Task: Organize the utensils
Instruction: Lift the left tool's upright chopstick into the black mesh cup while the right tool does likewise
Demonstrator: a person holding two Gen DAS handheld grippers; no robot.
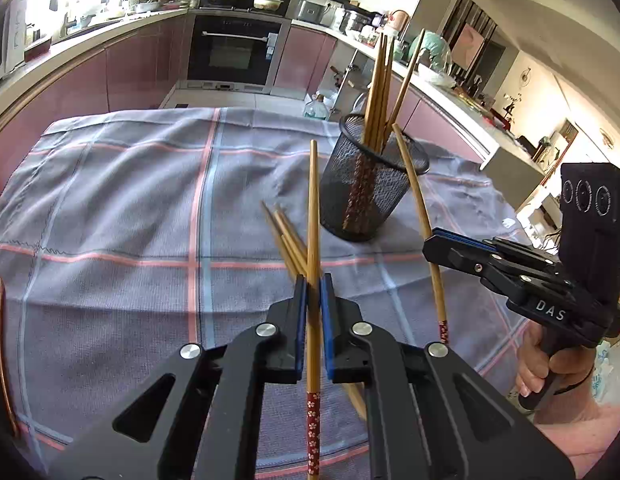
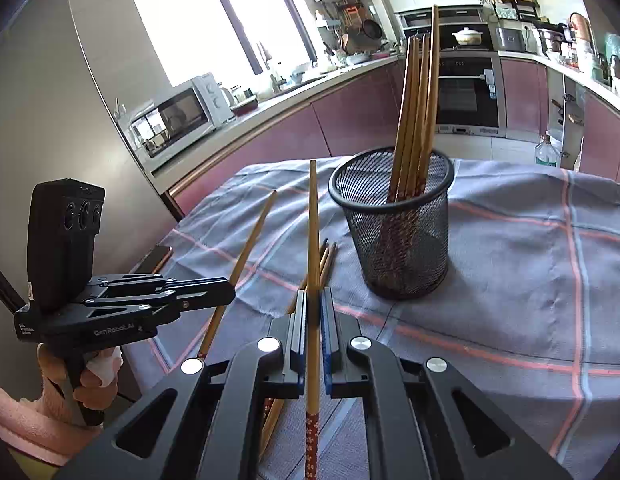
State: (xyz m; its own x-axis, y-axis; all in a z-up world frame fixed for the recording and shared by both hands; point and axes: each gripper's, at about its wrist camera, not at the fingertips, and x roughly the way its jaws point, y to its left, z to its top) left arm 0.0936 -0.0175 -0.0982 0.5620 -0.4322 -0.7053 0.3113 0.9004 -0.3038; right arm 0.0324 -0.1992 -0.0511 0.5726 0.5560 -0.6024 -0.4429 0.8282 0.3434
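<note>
A black mesh cup (image 1: pixel 370 184) stands on the checked cloth and holds several wooden chopsticks (image 1: pixel 380 92); it also shows in the right wrist view (image 2: pixel 398 236). My left gripper (image 1: pixel 314 280) is shut on a wooden chopstick (image 1: pixel 313 208) with a red patterned end, held above the cloth, pointing toward the cup. My right gripper (image 2: pixel 314 294) is shut on another chopstick (image 2: pixel 314 220), also above the cloth. The right gripper shows in the left wrist view (image 1: pixel 434 240), holding its chopstick (image 1: pixel 414 188) beside the cup. The left gripper shows in the right wrist view (image 2: pixel 230 292). A few loose chopsticks (image 1: pixel 284 236) lie on the cloth.
The grey cloth (image 1: pixel 130 220) with pink and blue lines covers the table. A phone (image 2: pixel 156 260) lies at the table's left edge. Kitchen counters, an oven (image 1: pixel 234 48) and a microwave (image 2: pixel 182 112) stand behind.
</note>
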